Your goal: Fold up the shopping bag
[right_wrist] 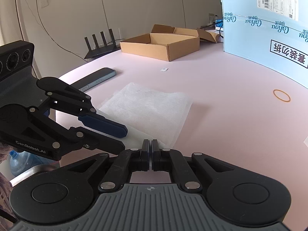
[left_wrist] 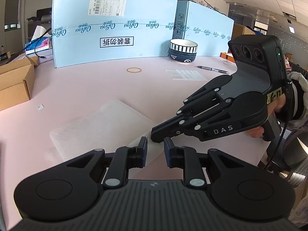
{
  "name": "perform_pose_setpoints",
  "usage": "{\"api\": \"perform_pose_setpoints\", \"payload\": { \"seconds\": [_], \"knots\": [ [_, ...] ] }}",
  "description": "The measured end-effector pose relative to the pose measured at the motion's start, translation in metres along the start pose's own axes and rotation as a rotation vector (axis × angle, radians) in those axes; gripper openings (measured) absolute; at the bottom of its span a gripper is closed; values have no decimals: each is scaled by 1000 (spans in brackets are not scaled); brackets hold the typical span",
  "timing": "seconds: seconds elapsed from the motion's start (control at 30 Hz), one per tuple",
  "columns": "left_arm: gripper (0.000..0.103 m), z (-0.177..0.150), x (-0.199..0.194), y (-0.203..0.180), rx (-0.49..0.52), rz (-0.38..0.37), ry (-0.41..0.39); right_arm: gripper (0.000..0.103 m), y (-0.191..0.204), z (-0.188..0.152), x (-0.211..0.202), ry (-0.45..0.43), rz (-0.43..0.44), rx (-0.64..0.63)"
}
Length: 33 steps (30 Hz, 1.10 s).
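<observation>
The white folded shopping bag (left_wrist: 100, 123) lies near the table's (left_wrist: 96, 80) front edge. The right claw (left_wrist: 156, 136), marked "DAS", is fully closed on its corner; the left claw (left_wrist: 155, 149), "GenRobot.AI", stands narrowly parted.

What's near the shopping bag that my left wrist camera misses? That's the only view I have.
Observer: A phone lies on the table beside the shopping bag's far corner, apart from it.
Operator: Anything behind the phone?
Observer: A black router with four antennas stands by the wall.
Operator: I only see the cardboard box's side. Anything in it?
Observer: The cardboard box is open, and nothing shows in the part of its inside that I can see.
</observation>
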<state>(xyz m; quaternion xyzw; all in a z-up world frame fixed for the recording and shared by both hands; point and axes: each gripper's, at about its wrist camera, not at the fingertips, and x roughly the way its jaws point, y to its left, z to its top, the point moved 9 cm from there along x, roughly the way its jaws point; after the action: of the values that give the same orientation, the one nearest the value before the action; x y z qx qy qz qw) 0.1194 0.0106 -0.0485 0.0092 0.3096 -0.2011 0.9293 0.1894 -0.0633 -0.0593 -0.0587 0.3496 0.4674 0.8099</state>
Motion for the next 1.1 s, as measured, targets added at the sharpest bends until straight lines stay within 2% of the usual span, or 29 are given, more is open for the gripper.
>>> {"api": "perform_pose_setpoints", "payload": {
  "seconds": [0.27,0.5,0.6,0.7,0.77,0.93,1.1],
  "knots": [
    [18,-6,1,5,7,-25,-4,1,2,0,0,-10,-3,-13],
    [18,-6,2,9,11,-65,7,5,22,0,0,-18,-111,-224],
    [18,-5,2,9,20,-73,12,13,30,6,-13,-80,-134,-308],
    [18,-4,3,11,16,-100,27,23,45,8,-28,-119,-209,-520],
    [18,-4,3,13,14,-117,36,24,52,1,-31,-93,-287,-716],
    [18,0,6,21,-10,-208,85,23,54,-25,-30,21,-329,-1004],
    [18,3,11,29,-35,-288,142,23,50,-39,-16,65,-345,-1199]
  ]
}}
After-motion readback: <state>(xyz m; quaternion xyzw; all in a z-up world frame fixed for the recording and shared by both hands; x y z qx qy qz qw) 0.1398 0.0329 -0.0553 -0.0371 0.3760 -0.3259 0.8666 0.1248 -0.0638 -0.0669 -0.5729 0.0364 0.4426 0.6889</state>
